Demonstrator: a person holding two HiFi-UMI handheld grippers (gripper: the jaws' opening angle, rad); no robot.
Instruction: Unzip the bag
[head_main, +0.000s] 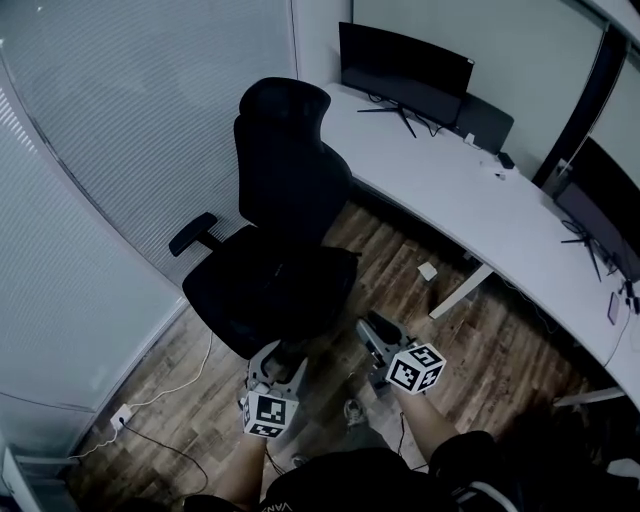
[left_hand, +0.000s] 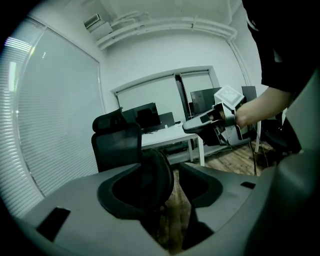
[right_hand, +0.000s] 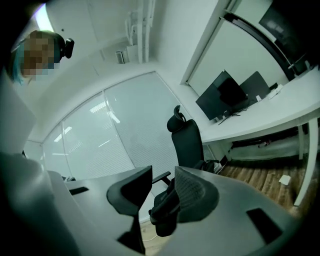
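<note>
Both grippers at the chair, fingers apart — bag on the seat

My left gripper (head_main: 283, 352) and right gripper (head_main: 372, 330) hang low over the wooden floor (head_main: 480, 350), at the front edge of the black office chair (head_main: 290, 170). Both pairs of fingers stand apart with nothing clamped, the left pair wider. The black bag (left_hand: 159, 175) sits on the chair's seat, just beyond my left fingers — dark on dark, so I can't make out its zip.

Grey left hand-held gripper (head_main: 277, 362) and right hand-held gripper (head_main: 372, 336) low in frame, black-padded jaws, white cube (head_main: 268, 413) of black square markers on each, black top (head_main: 340, 487) along bottom edge
</note>
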